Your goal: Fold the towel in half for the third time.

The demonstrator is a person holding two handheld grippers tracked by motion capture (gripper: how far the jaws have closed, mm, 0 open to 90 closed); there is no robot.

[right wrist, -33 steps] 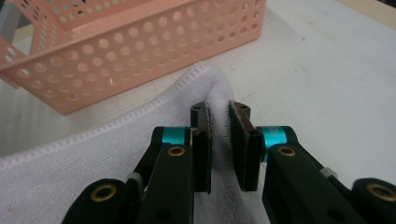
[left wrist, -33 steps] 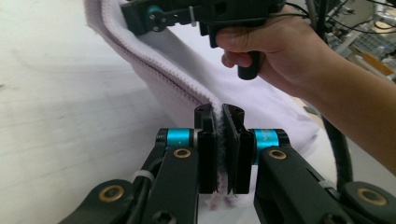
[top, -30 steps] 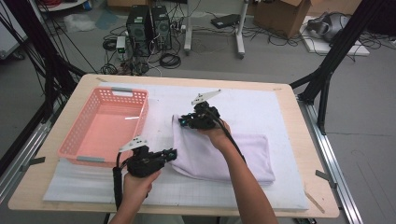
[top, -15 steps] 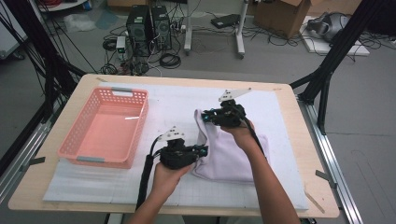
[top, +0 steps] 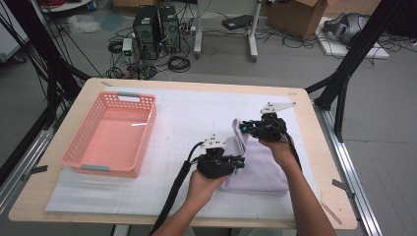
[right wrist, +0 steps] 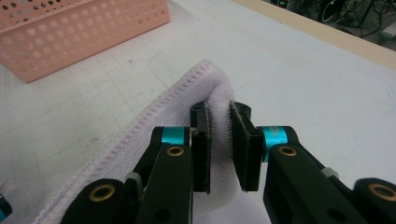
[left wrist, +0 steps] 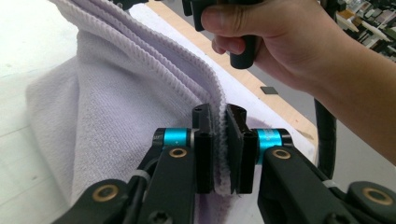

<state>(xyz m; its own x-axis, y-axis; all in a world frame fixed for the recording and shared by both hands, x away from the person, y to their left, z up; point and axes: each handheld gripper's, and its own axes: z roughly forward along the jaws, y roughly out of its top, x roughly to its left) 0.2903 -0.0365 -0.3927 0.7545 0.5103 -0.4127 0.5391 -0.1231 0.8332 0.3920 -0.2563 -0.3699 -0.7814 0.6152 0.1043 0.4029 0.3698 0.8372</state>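
Folding a lavender towel (top: 260, 167) on the bench (top: 314, 162), with the pink basket (top: 110, 132) as landmark. The towel lies well to the right of the basket on the white mat (top: 196, 113), its left hem lifted off the lower layers. The left hand-held gripper (top: 239, 161), on the towel's near-left edge, has its jaws pressed onto the ribbed hem (left wrist: 219, 135); the right hand-held gripper (top: 244, 128), farther from the basket's near end and up the same edge, pinches the hem at the rounded corner (right wrist: 219, 116). The step in hand appears to be carrying this edge over the rest of the cloth. To do it well, both pinches should probably travel together at equal height, keeping the hem taut between them, and release only once the edge lies square on the layer below; a slack span would likely wrinkle or skew the fold.
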